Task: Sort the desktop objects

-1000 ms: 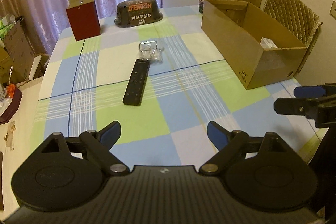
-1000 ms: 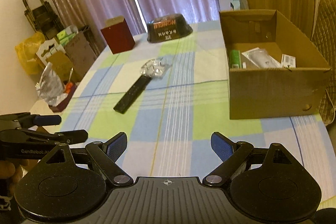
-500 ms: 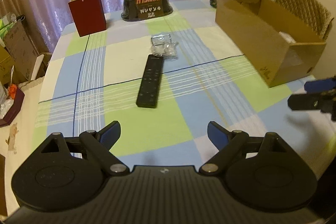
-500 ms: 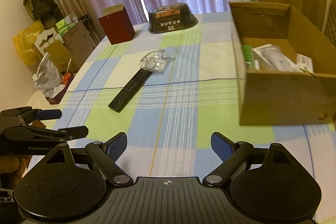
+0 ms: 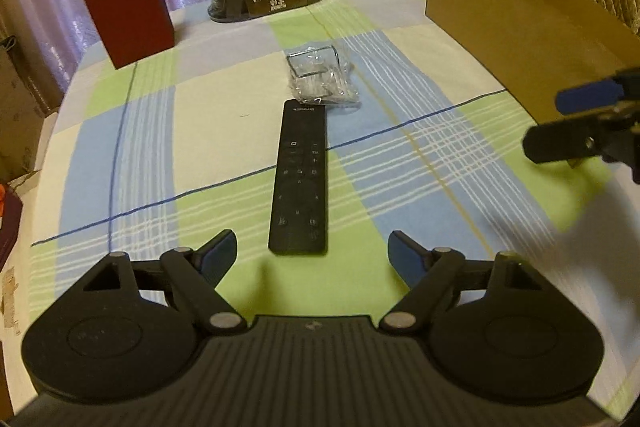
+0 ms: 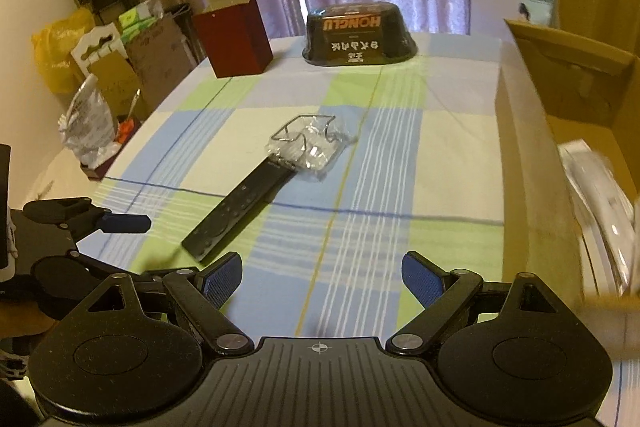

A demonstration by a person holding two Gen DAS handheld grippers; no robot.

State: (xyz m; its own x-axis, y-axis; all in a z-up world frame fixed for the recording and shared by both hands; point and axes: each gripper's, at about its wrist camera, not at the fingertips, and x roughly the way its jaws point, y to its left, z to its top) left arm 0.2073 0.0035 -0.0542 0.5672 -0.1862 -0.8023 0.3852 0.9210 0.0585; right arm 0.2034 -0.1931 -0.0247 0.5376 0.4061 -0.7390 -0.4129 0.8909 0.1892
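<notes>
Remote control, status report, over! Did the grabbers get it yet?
Left gripper open, empty, lined up just short of remote. Right gripper open, empty. Plastic packet touching remote's far end.

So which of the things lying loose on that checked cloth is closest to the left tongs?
The black remote control: its near end lies just ahead of the open left tongs. The clear plastic packet lies beyond its far end.

The left matte black plastic two-finger gripper (image 5: pixel 311 250) has a ribbed central body, two round side discs with triangular cut-outs, silver pivot screws and blue textured pads (image 5: pixel 218 253). The right matte black plastic two-finger gripper (image 6: pixel 322 273) matches it, with a small crosshair mark on its body and blue pads (image 6: pixel 422 277).
</notes>
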